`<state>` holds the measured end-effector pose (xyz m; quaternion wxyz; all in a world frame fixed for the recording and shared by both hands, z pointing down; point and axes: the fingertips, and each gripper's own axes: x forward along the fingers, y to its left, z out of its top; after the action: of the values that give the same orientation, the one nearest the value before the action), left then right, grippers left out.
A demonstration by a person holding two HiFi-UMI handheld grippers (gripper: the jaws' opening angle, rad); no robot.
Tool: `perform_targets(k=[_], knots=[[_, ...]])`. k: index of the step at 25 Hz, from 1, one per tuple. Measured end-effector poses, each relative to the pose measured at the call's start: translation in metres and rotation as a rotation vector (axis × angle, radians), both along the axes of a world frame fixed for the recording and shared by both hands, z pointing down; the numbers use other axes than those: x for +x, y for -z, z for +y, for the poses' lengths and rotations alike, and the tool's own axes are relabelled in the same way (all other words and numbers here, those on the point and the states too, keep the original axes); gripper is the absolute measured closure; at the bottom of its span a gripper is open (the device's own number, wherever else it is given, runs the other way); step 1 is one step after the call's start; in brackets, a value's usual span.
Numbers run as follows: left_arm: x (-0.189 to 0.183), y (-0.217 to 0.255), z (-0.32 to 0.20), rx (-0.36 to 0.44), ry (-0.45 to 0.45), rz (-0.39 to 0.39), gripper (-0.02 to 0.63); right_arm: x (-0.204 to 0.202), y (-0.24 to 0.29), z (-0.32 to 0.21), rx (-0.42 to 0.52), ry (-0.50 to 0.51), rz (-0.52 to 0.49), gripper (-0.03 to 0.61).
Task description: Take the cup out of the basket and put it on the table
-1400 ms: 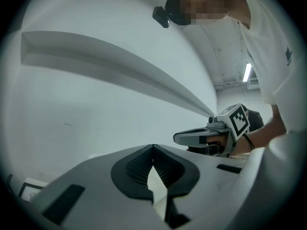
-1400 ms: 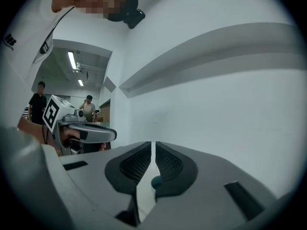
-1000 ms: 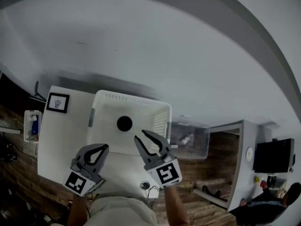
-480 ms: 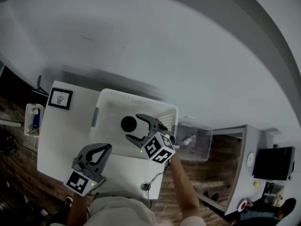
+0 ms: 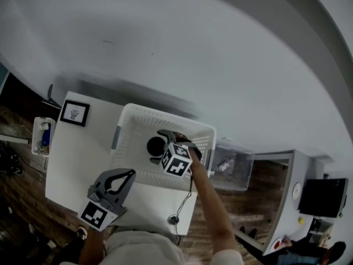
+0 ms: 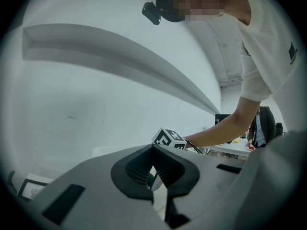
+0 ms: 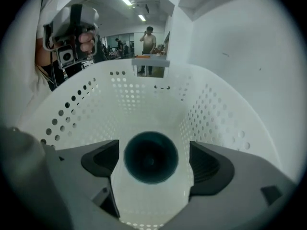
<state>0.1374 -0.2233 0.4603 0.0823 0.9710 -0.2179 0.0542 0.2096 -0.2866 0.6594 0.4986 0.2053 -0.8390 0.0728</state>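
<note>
Dark round cup (image 7: 151,158) stood upright inside the white perforated plastic basket (image 7: 144,99), between the right gripper's (image 7: 153,146) jaws, which had just opened wide and touched nothing. Left gripper (image 6: 153,147) was closed and empty. Risk: an off-centre closure could tip the cup.

Dim, flat light; strong fisheye edge distortion
</note>
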Motion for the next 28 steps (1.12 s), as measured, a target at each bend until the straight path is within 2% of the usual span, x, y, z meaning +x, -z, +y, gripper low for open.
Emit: perform_targets(k=[8,10,23,28], knots=[[-0.005,-0.005,-0.001,0.001,0.0,-0.018,0.612,0.002,-0.029,0.001,-0.08,-0.008,0.052,0.143],[-0.006,-0.005,-0.002,-0.002,0.002,-0.018,0.612,0.003,-0.031,0.002,-0.087,-0.007,0.06,0.16],[-0.004,-0.003,0.0,0.008,0.009,-0.01,0.612,0.005,-0.024,0.007,-0.084,-0.024,0.06,0.178],[-0.007,0.001,0.003,0.064,-0.024,-0.042,0.612,0.003,-0.001,0.005,-0.037,-0.03,0.051,0.178]])
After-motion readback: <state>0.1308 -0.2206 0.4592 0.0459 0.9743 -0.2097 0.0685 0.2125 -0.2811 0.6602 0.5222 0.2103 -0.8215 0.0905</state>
